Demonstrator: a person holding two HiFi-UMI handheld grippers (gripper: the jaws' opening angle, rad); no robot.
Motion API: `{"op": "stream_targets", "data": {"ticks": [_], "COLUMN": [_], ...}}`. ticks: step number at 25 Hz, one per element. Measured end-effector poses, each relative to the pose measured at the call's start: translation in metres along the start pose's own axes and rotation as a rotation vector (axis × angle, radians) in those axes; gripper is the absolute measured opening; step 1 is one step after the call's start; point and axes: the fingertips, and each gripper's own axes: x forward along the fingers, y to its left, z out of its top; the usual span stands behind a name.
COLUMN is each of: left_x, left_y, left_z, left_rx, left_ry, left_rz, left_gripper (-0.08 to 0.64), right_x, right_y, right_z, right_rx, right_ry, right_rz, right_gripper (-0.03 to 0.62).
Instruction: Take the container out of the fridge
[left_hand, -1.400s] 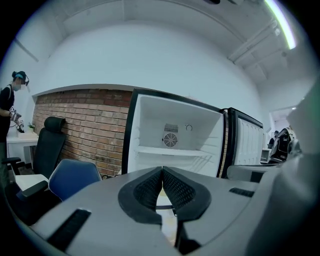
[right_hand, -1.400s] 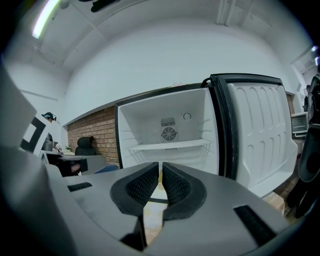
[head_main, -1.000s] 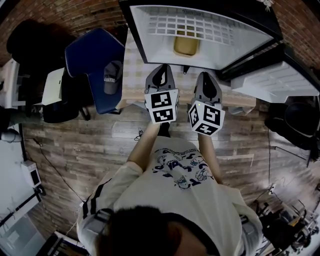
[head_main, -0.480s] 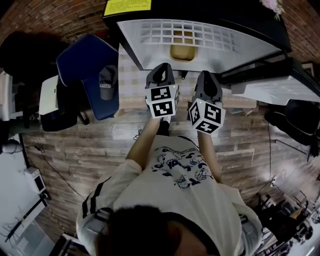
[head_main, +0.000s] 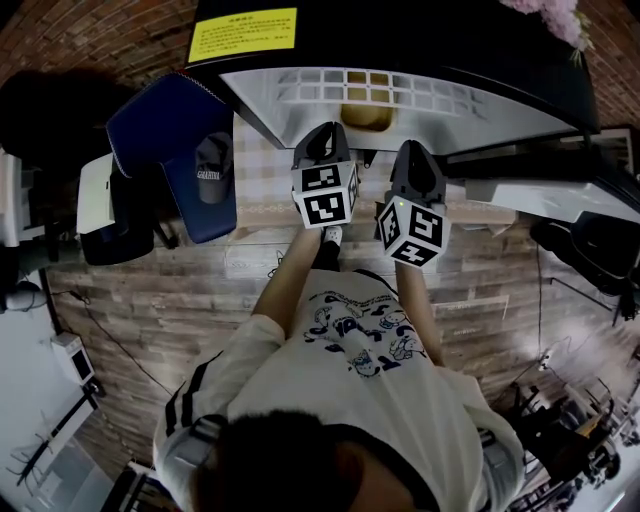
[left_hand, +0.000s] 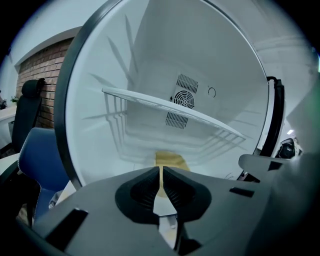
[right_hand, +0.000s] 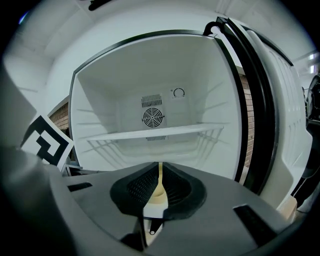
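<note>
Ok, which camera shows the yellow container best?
Left gripper view: the container shows clearly above its fingers. Head view has it small under the shelf; right gripper view, just a yellow sliver between fingers.

Fridge (right_hand: 100, 100) mouth wide open in front of you, nothing blocks way in. Wire shelf (right_hand: 150, 133) cuts across middle, so room under it is low. Container (left_hand: 169, 161) sits under shelf on fridge floor, bare floor on both its sides. Door (right_hand: 290, 130) stands open at right edge and walls that side. Blue chair (head_main: 160, 130) stands near left edge. Your left gripper (left_hand: 161, 172) and right gripper (right_hand: 159, 175) sit side by side, jaws closed, little room between them.
</note>
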Motion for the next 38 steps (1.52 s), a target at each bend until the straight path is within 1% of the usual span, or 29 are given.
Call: {"op": "stream_targets", "data": {"ticks": [9, 13, 16, 22, 26, 31, 36, 38], "left_x": [0.025, 0.034, 0.037, 0.053, 0.063, 0.072, 0.079, 0.078], "left_y": [0.003, 0.004, 0.003, 0.003, 0.004, 0.016, 0.015, 0.015], "left_z": [-0.001, -0.005, -0.008, -0.012, -0.018, -0.027, -0.028, -0.027], "left_rx": [-0.010, -0.020, -0.025, -0.005, -0.015, -0.041, -0.055, -0.050], "left_ry": [0.027, 0.048, 0.068, 0.088, 0.111, 0.155, 0.158, 0.171], "left_rz": [-0.002, -0.011, -0.015, -0.021, -0.011, 0.027, 0.012, 0.012], "left_gripper": [0.023, 0.064, 0.075, 0.123, 0.126, 0.126, 0.124, 0.124], "right_x": [0.020, 0.028, 0.030, 0.036, 0.037, 0.037, 0.038, 0.038], "right_y": [-0.002, -0.001, 0.000, -0.001, 0.000, 0.003, 0.002, 0.001], "right_z": [-0.003, -0.006, -0.007, -0.006, -0.008, -0.009, -0.012, -0.014], "right_rx": [-0.001, -0.001, -0.002, -0.003, -0.003, -0.002, -0.001, 0.002], "right_ry": [0.023, 0.026, 0.031, 0.035, 0.043, 0.047, 0.055, 0.059], "right_rz": [0.003, 0.005, 0.008, 0.008, 0.009, 0.015, 0.013, 0.012], "right_gripper": [0.043, 0.043, 0.043, 0.043, 0.043, 0.043, 0.043, 0.043]}}
